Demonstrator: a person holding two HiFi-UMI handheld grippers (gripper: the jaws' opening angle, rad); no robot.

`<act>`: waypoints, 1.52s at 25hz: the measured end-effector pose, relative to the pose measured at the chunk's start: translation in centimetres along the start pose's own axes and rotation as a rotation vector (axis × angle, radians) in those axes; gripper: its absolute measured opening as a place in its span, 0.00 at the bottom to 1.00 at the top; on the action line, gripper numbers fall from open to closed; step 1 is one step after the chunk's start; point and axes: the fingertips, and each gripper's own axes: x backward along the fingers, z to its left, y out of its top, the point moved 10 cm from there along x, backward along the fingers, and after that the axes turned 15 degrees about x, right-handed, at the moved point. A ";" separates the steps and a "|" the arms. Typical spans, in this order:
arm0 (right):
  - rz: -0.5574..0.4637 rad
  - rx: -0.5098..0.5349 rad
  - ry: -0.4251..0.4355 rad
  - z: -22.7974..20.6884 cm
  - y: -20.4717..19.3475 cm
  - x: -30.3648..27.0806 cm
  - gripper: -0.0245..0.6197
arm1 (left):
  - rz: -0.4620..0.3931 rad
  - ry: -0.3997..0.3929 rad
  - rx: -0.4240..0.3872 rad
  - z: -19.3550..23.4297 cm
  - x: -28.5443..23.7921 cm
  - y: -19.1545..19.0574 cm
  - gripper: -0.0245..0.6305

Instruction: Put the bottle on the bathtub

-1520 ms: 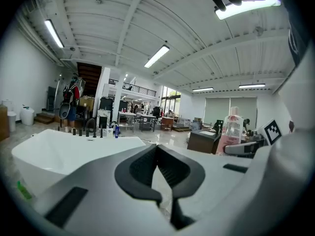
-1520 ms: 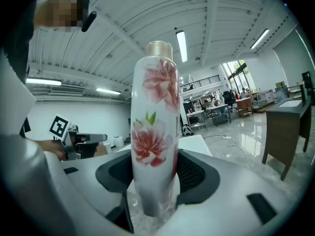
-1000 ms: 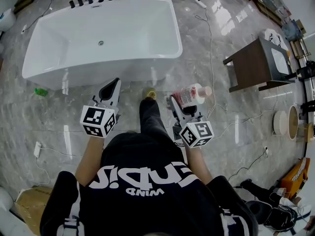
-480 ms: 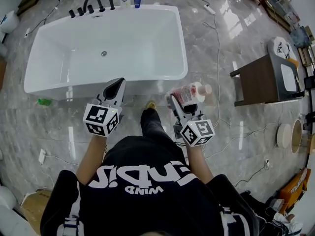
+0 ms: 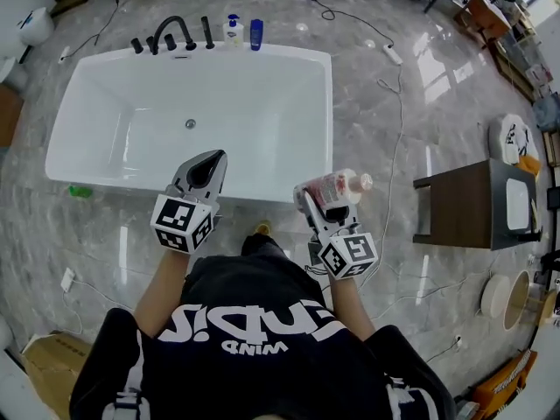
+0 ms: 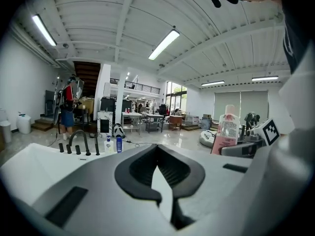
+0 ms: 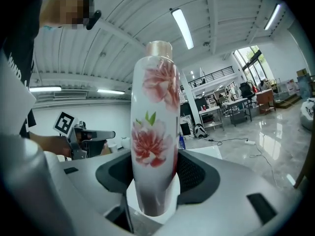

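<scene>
Bottle now nearer bathtub

On the bathtub's far rim you have a black faucet, a white pump bottle and a blue bottle side by side.

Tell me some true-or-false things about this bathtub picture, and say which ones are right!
1. The right claw holds a flowery bottle. True.
2. The bottle stands on the bathtub. False: it is in the claw, off the tub.
3. The left claw holds a sponge. False: it is shut on nothing.
4. A black faucet stands on the tub's far rim. True.
5. The tub is full of bubbles. False: it looks empty, with its drain showing.
</scene>
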 end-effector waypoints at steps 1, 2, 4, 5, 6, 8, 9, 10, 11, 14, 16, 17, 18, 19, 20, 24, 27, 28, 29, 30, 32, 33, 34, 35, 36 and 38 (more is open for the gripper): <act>0.000 -0.001 0.013 -0.8 0.1 -0.7 0.43 | -0.003 0.007 0.000 0.0 -0.8 0.3 0.05; -0.001 -0.001 0.024 -1.6 0.2 -1.5 0.43 | -0.002 0.014 -0.001 0.2 -1.5 0.6 0.05; 0.000 -0.005 0.043 -2.7 0.4 -3.1 0.43 | 0.005 0.026 0.000 0.5 -2.8 1.1 0.05; 0.001 -0.011 0.049 -3.2 0.4 -3.8 0.43 | 0.010 0.031 0.001 0.7 -3.3 1.2 0.05; 0.001 -0.015 0.054 -3.5 0.4 -4.5 0.43 | 0.015 0.035 0.002 0.9 -3.7 1.3 0.05; 0.004 -0.018 0.061 -4.2 0.3 -5.6 0.43 | 0.020 0.038 0.002 1.2 -4.7 1.7 0.05; 0.005 -0.020 0.063 -4.5 0.3 -6.2 0.43 | 0.021 0.038 0.000 1.3 -5.2 1.9 0.05; 0.005 -0.022 0.064 -4.8 0.4 -6.7 0.43 | 0.024 0.037 -0.003 1.5 -5.8 2.2 0.05; 0.006 -0.026 0.064 -5.0 0.4 -7.1 0.43 | 0.026 0.035 -0.005 1.6 -6.3 2.4 0.05; 0.009 -0.033 0.057 -5.4 0.3 -8.1 0.43 | 0.032 0.019 -0.006 2.2 -7.6 2.8 0.05; 0.008 -0.037 0.046 -5.5 0.3 -8.8 0.43 | 0.036 0.003 -0.009 2.7 -8.5 3.1 0.05; 0.008 -0.039 0.039 -5.5 0.3 -9.1 0.43 | 0.038 -0.005 -0.011 3.1 -8.9 3.3 0.05; 0.008 -0.040 0.032 -5.5 0.3 -9.5 0.43 | 0.040 -0.012 -0.013 3.5 -9.3 3.5 0.05; 0.009 -0.039 0.025 -5.5 0.4 -10.0 0.43 | 0.042 -0.019 -0.014 3.9 -9.7 3.7 0.05; 0.011 -0.037 0.020 -5.5 0.5 -10.4 0.43 | 0.043 -0.027 -0.014 4.3 -10.1 3.9 0.05; 0.013 -0.026 -0.012 -5.3 1.0 -12.4 0.43 | 0.046 -0.067 -0.012 6.4 -11.6 4.8 0.05; 0.023 -0.024 -0.050 -5.1 1.1 -13.7 0.43 | 0.047 -0.103 -0.013 7.8 -12.9 5.4 0.05; 0.030 -0.023 -0.061 -5.1 1.0 -14.2 0.43 | 0.050 -0.113 -0.015 8.3 -13.3 5.6 0.05; 0.038 -0.020 -0.069 -5.2 1.0 -14.7 0.43 | 0.053 -0.122 -0.016 8.7 -13.8 5.7 0.05; 0.045 -0.018 -0.075 -5.3 1.0 -15.2 0.43 | 0.057 -0.127 -0.017 9.2 -14.4 5.8 0.05; 0.056 -0.017 -0.079 -5.7 0.8 -16.2 0.43 | 0.059 -0.132 -0.017 9.9 -15.4 5.9 0.05; 0.059 -0.018 -0.078 -5.9 0.7 -16.7 0.43 | 0.059 -0.132 -0.019 10.2 -15.9 5.9 0.05; 0.061 -0.018 -0.076 -6.2 0.6 -17.2 0.43 | 0.059 -0.130 -0.021 10.6 -16.5 6.0 0.05; 0.064 -0.018 -0.073 -6.6 0.5 -17.8 0.43 | 0.059 -0.127 -0.022 10.9 -17.1 6.1 0.05; 0.066 -0.015 -0.069 -6.9 0.4 -18.4 0.43 | 0.058 -0.124 -0.021 11.2 -17.7 6.1 0.05; 0.069 -0.008 -0.057 -7.7 0.3 -19.6 0.43 | 0.052 -0.120 -0.016 11.8 -18.9 6.2 0.05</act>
